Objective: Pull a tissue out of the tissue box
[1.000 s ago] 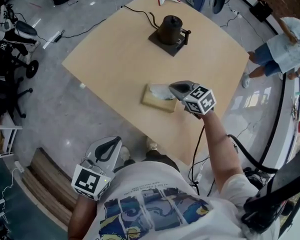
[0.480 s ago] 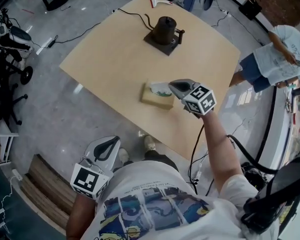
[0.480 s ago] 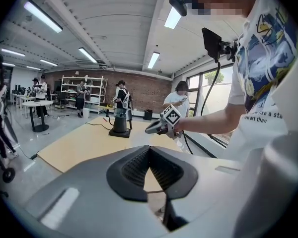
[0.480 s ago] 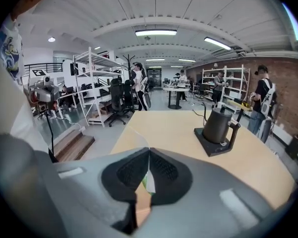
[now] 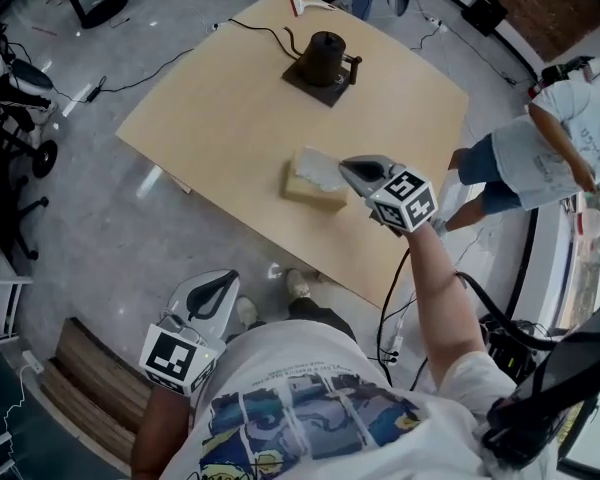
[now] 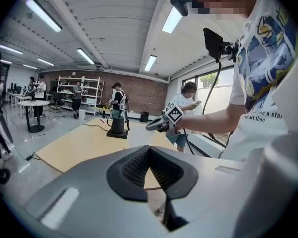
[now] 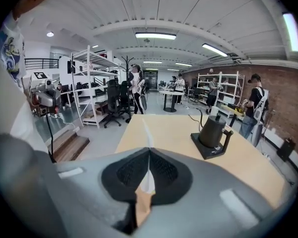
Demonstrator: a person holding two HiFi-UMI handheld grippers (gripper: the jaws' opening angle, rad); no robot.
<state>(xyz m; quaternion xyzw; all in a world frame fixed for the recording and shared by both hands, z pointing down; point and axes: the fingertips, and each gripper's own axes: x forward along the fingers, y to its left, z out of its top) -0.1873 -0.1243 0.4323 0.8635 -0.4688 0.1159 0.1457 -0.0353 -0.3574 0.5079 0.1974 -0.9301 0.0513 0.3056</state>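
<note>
Head view: my right tool is clenched on the tissue. The white sheet runs from the tool's tips down to the top of the tissue box, which sits on the bench just ahead of and below those tips. The sheet's lower end seems to be in the slot yet, so I judge the pull unfinished. My left tool hangs off the bench edge, close to my body and well apart from the box.

Left gripper view: the left tool's jaws are pressed together with nothing between them. The right tool shows far ahead, over the bench.

Right gripper view: the jaws pinch a thin white strip of tissue that stands up past the tips. A tan bit of the box shows beneath them, and the kettle stands ahead and to the right.

To do this well, I should draw the tissue steadily and straight away from the slot. A sideways jerk could tear it, and nothing holds the light box down, so it may lift.

Count: two tools, one box, one tissue gripped, one kettle.
</note>
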